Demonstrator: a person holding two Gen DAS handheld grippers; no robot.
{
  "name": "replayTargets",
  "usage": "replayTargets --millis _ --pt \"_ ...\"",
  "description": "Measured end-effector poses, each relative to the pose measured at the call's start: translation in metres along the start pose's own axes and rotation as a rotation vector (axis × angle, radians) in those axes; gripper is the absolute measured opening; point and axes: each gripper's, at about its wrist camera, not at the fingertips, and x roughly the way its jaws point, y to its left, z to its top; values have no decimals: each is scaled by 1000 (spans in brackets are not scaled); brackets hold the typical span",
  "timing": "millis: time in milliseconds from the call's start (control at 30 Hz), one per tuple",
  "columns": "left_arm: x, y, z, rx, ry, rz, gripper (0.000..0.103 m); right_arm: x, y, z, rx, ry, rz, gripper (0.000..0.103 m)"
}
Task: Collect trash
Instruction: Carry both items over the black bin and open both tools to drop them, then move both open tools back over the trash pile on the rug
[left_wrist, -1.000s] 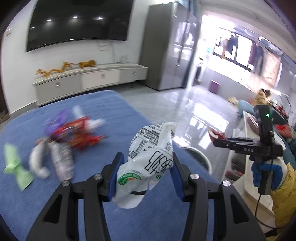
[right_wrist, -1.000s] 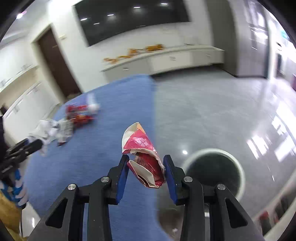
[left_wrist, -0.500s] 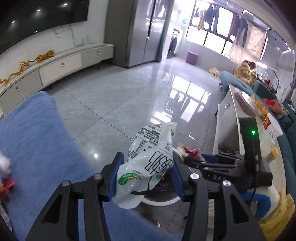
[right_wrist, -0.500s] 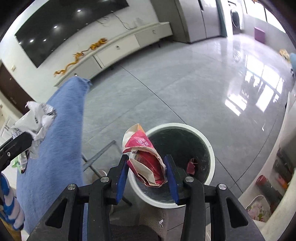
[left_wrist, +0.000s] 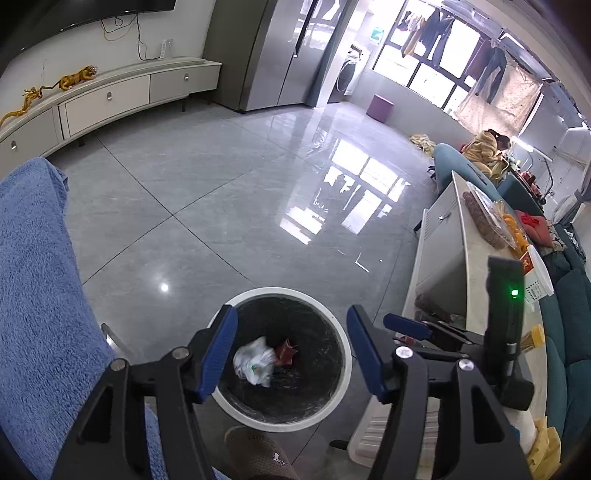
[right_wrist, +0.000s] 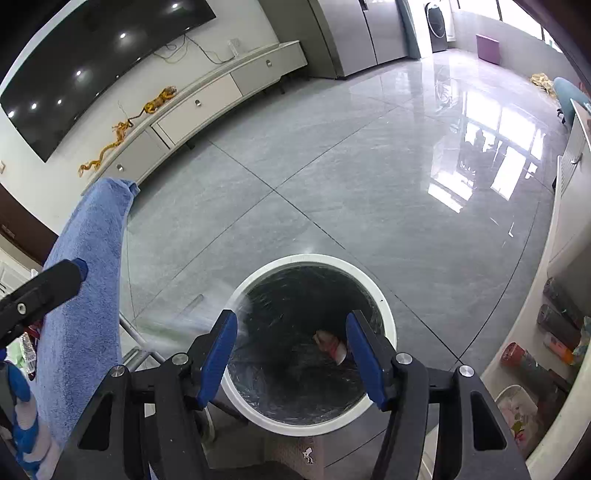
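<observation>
Both grippers hang over the round white-rimmed bin (left_wrist: 345, 363), jaws opening with nothing between them. Left gripper (left_wrist: 291, 354) frames a white plastic bag (left_wrist: 255, 363) and a red wrapper (left_wrist: 285, 352) lying side by side on the bin's dark bottom (the liner looks black). Right gripper (right_wrist: 291, 356) sits above the bin's near rim; its blue pad partly hides the wrapper. Blue towel (left_wrist: 33, 295) drapes left of the bin.

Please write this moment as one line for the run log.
left gripper: opening, empty | right gripper: opening, empty | white bag, red wrapper: in bin
</observation>
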Motion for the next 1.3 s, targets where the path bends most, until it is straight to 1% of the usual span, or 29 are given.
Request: replayTargets --millis 133,300,367,433,533,633,733,867,967,1000,1033,1067,1100,1167,1233,1300 --pt "-16 0 -6 0 -32 23 60 -17 10 1 -20 -41 18 59" --pt "-57 8 -21 -14 -100 58 60 -44 31 2 -73 -107 55 59" --pt "-77 15 -27 -22 -108 78 60 -56 42 2 -88 -134 76 59" --pt "-95 24 -34 -33 -124 93 60 -69 56 0 -108 -159 97 59" --pt "-130 41 -48 -63 -162 137 60 -86 82 -2 -151 -191 136 59" --pt "-163 62 -65 -91 -194 193 60 -96 109 -5 -200 -204 169 59" --pt "-198 91 -87 -145 -229 238 60 -104 142 -10 -260 -209 202 59" --pt "-249 140 -122 -236 -276 313 60 -107 191 -19 -341 -193 262 59" --pt "-280 178 -150 -309 -305 371 60 -105 235 -29 -423 -159 316 59" --pt "-289 190 -157 -330 -313 392 61 -103 250 -32 -452 -147 331 59" --pt "-298 204 -166 -355 -317 420 65 -102 260 -36 -473 -135 345 59" --pt "-308 219 -175 -385 -324 446 67 -99 272 -40 -497 -117 366 59" --pt "-315 230 -183 -408 -331 463 67 -93 290 -44 -532 -89 390 59" --pt "-329 257 -200 -462 -342 506 67 -85 312 -52 -582 -56 397 59" --pt "-336 277 -208 -502 -351 532 67 -70 339 -62 -644 -18 398 59" --pt "-341 300 -215 -548 -359 548 67 -54 362 -69 -685 22 417 59"
